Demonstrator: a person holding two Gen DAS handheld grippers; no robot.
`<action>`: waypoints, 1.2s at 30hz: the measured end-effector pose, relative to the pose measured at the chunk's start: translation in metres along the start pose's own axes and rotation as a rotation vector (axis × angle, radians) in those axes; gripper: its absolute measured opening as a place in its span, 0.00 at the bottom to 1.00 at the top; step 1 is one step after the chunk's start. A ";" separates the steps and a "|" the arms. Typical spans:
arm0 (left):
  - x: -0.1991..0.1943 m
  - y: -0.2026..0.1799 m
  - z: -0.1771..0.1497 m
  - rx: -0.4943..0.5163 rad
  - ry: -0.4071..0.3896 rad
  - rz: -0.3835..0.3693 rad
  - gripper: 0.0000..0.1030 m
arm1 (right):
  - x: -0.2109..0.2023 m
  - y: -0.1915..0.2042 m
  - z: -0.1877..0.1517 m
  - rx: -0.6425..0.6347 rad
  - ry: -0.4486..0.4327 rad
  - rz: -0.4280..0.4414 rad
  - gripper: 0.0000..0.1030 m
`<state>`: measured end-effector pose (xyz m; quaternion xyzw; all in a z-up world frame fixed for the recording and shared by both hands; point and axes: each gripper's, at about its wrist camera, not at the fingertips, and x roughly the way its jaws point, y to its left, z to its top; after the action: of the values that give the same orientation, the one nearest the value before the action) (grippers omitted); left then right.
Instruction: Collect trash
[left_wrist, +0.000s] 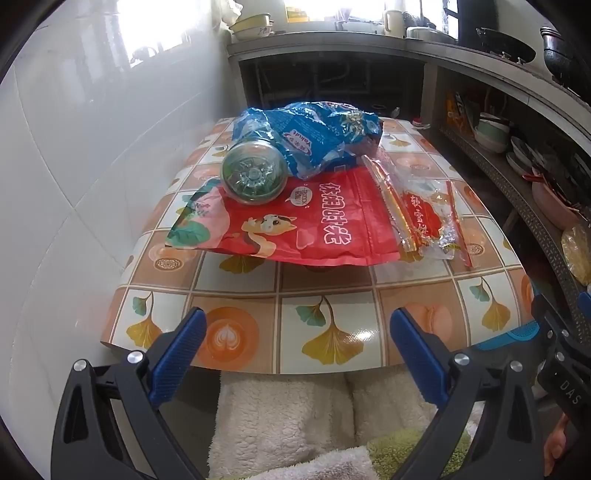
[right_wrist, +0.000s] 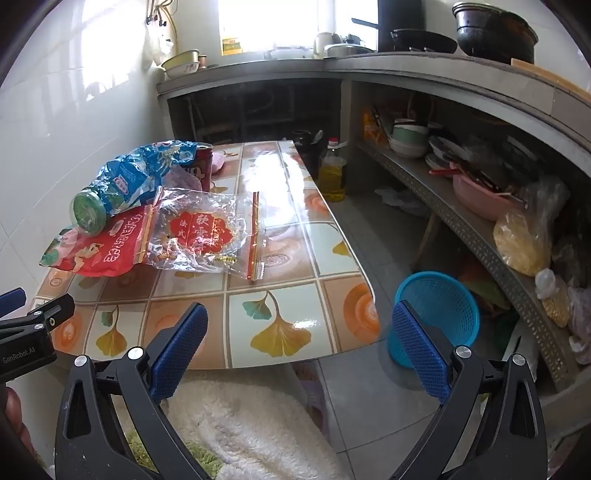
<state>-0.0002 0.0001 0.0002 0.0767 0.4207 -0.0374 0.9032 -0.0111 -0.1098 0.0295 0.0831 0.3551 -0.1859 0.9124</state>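
Trash lies on the tiled table (left_wrist: 325, 306): a green plastic bottle (left_wrist: 254, 172) on its side, a crumpled blue wrapper (left_wrist: 314, 133) over it, a flat red snack bag (left_wrist: 295, 221) and a clear bag with red print (left_wrist: 424, 218). The same pile shows in the right wrist view: bottle (right_wrist: 88, 212), blue wrapper (right_wrist: 140, 177), red bag (right_wrist: 99, 251), clear bag (right_wrist: 199, 229). A blue mesh basket (right_wrist: 439, 314) stands on the floor right of the table. My left gripper (left_wrist: 297, 350) is open and empty at the table's near edge. My right gripper (right_wrist: 299, 349) is open and empty over the near right corner.
A red can (right_wrist: 201, 166) stands behind the pile. An oil bottle (right_wrist: 332, 173) stands on the floor past the table. Shelves on the right (right_wrist: 480, 229) hold bowls, a pink basin and bags. A fluffy white cloth (right_wrist: 251, 424) lies below the grippers. A tiled wall (left_wrist: 92, 166) runs along the left.
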 end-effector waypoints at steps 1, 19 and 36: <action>0.000 0.000 0.000 0.000 0.001 0.000 0.95 | 0.000 0.000 0.000 0.001 0.000 0.000 0.93; -0.006 0.002 0.001 -0.002 -0.001 -0.002 0.95 | -0.003 0.002 -0.002 -0.004 -0.003 -0.003 0.93; -0.003 0.003 -0.001 -0.006 -0.001 -0.004 0.95 | 0.002 0.004 -0.004 -0.005 -0.004 -0.004 0.93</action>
<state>-0.0020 0.0036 0.0020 0.0729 0.4204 -0.0379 0.9036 -0.0108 -0.1057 0.0248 0.0800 0.3541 -0.1872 0.9128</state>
